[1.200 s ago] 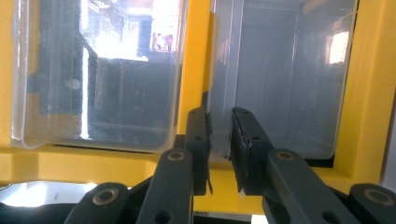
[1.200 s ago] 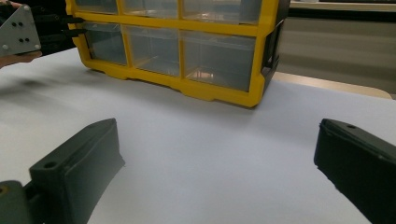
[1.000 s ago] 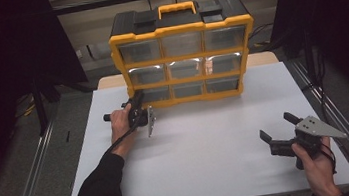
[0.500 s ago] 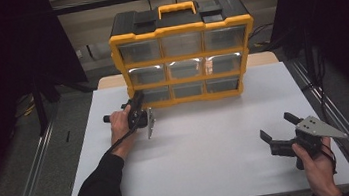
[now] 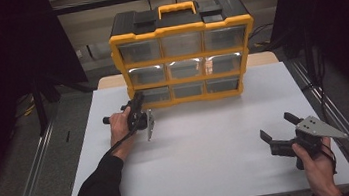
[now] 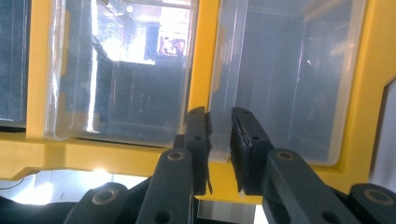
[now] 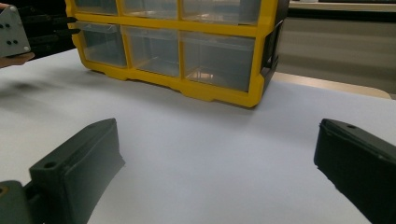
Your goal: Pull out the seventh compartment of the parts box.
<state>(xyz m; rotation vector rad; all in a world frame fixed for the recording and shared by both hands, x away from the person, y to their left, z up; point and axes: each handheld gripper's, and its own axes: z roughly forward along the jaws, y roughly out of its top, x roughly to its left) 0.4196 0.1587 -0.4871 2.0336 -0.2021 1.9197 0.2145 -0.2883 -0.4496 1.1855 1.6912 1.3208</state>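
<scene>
Near the desk's [image 5: 206, 169] front right corner the right gripper [image 5: 281, 132] waits off the work, jaws wide apart and empty. Farther back, the left gripper [image 6: 219, 140] has its jaws clamped on the bottom-left drawer's [image 6: 275, 79] clear front lip, likely to pull it from the yellow organizer [image 5: 181, 29] at the rear edge.

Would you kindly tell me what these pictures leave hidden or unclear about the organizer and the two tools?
- High view: the left tool tips merge with the dark bottom-left drawer of the yellow organizer; too small to judge contact.
- Left gripper view: clear drawer edge between the jaws; glare hides whether the pads press it.
- Drawer contents: reflections blur them.
- Right gripper view: right tool jaws wide, cut by the bottom edge.
</scene>
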